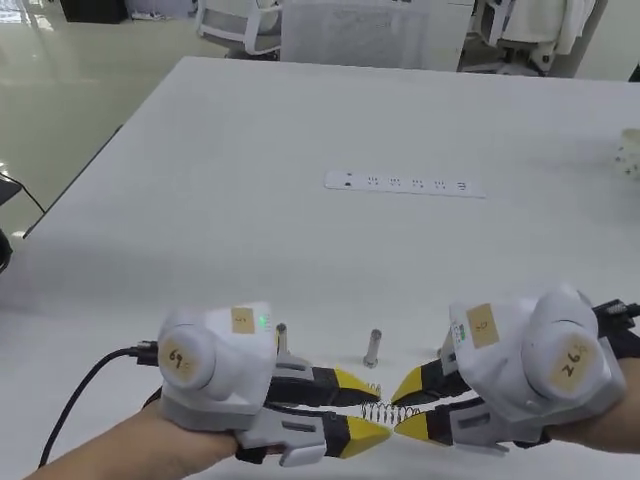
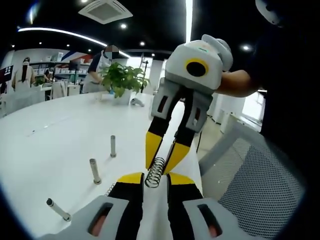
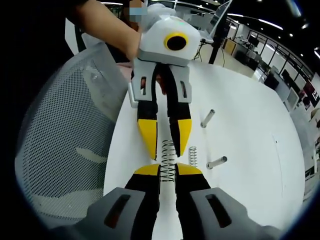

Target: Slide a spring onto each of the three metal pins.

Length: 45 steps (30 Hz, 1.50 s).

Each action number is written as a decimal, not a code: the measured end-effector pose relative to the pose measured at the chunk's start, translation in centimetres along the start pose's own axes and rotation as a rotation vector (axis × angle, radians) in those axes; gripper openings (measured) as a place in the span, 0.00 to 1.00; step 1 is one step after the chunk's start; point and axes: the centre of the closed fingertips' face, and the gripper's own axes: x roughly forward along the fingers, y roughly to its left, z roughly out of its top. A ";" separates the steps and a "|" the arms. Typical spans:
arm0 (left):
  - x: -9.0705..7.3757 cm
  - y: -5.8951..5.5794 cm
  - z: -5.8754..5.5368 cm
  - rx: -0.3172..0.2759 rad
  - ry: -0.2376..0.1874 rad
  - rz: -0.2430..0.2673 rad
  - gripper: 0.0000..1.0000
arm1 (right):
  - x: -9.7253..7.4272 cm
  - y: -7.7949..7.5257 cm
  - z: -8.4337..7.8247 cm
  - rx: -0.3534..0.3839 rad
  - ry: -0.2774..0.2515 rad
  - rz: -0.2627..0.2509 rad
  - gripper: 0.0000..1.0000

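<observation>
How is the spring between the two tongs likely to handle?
The spring is thin, open-coiled wire, so probably light and bendy; it may bow if pushed endwise. The right tongs seem to pinch it with narrow tips, so it might pop out. Round, it would likely roll on the smooth table.

Right gripper (image 3: 168, 173) pinches a spring (image 3: 168, 164) between its yellow tips while the left gripper (image 3: 167, 153), jaws apart, flanks its far end. A second spring (image 3: 192, 154) lies near two metal pins (image 3: 207, 118) (image 3: 216, 162) on the white table (image 3: 245, 145).
</observation>
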 end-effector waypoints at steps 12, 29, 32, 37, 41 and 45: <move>0.4 -0.1 -0.3 0.007 0.005 -0.002 0.04 | -0.2 0.3 -0.1 0.008 -0.012 0.004 0.08; 0.7 -0.6 -0.3 0.069 0.025 -0.017 0.02 | -0.1 0.5 -0.4 0.026 -0.026 0.003 0.08; 0.7 -0.6 -0.2 0.069 0.026 -0.019 0.02 | -0.1 0.4 -0.3 0.029 -0.033 0.001 0.08; 0.7 -0.6 -0.1 0.062 0.023 -0.020 0.02 | -0.2 0.5 -0.3 0.036 -0.035 0.002 0.10; 0.6 -0.6 -0.1 0.058 0.020 -0.021 0.02 | -0.3 0.4 -0.5 0.042 -0.031 -0.002 0.16; 0.4 -0.6 0.0 0.057 0.020 -0.024 0.02 | -0.5 0.4 -1.0 0.055 -0.034 -0.006 0.16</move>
